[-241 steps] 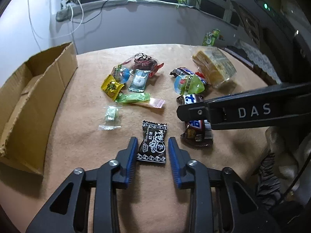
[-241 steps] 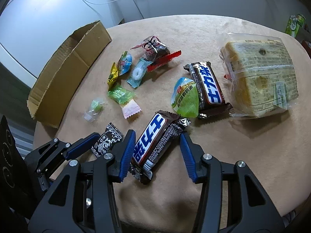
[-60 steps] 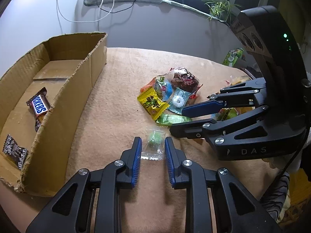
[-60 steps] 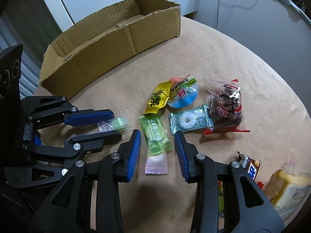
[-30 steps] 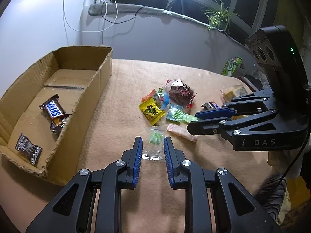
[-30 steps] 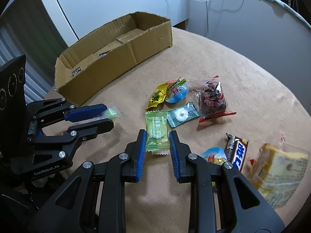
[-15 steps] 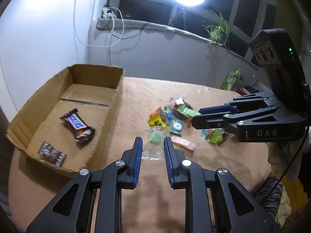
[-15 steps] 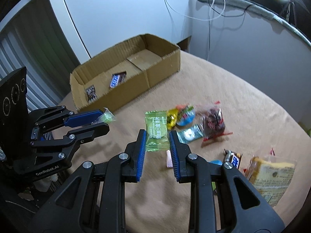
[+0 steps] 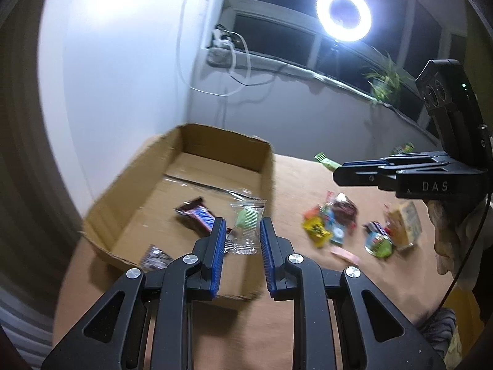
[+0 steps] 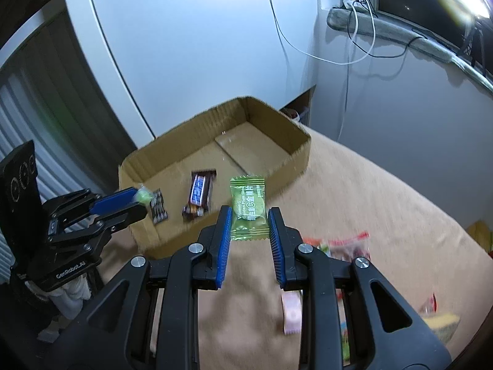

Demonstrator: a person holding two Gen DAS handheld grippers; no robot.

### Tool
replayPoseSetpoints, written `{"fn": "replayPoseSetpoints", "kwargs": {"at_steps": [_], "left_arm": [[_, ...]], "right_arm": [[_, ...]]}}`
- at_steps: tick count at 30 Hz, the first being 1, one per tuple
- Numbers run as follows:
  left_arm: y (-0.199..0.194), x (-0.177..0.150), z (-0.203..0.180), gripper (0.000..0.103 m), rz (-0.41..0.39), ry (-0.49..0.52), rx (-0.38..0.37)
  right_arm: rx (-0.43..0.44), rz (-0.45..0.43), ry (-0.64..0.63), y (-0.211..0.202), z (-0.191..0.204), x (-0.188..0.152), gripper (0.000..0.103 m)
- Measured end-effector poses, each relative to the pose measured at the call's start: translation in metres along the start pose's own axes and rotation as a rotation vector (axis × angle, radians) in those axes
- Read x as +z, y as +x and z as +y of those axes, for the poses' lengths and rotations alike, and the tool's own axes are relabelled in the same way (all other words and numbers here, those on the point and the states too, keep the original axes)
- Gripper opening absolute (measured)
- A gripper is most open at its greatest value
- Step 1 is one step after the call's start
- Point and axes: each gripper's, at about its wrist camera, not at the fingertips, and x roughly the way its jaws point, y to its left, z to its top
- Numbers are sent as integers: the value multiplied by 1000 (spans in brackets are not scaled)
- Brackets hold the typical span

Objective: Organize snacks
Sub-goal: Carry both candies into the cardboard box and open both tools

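In the left wrist view, the left tool (image 9: 240, 234) is gripping a clear-wrapped green candy (image 9: 245, 226) between its blue pads, jaws narrow; the wrapper is standing with its long axis running away from the camera, crimped ends near and far, the pale green sweet showing through the middle. It is hanging in the air over the near part of the cardboard box (image 9: 185, 151), whose long axis is running away towards the wall. Inside the box a chocolate bar (image 9: 197, 215) in a brown and blue wrapper is lying slantwise, and a small dark packet (image 9: 154, 257) is sitting by the near wall. To the right, on the tan tabletop (image 9: 292, 191), a loose heap of snacks (image 9: 329, 222) is lying well apart from the box, blurred. The right tool (image 9: 339, 174) is reaching in from the right edge with a green packet (image 9: 326, 160) sticking out past its tips. In the right wrist view, the right tool is pinching that green packet (image 10: 248, 209) by its lower half, jaws narrow; the packet is standing upright, long axis pointing away, flat printed face with white lettering towards the camera, zigzag edges top and bottom. It is hovering just in front of the box's near wall. The left tool (image 10: 138, 202) is holding its candy over the box's left corner.
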Motion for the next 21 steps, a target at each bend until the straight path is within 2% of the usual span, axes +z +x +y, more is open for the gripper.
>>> {"fn": "replayPoseSetpoints", "kwargs": {"at_steps": [10,21], "left_arm": [[13,10,39,21,-9,-45,75],[27,13,59,21,4,-82,93]], "right_arm": [[-15,22,-16,49,8,44,25],[-28,74,-16,97,13,66,25]]}}
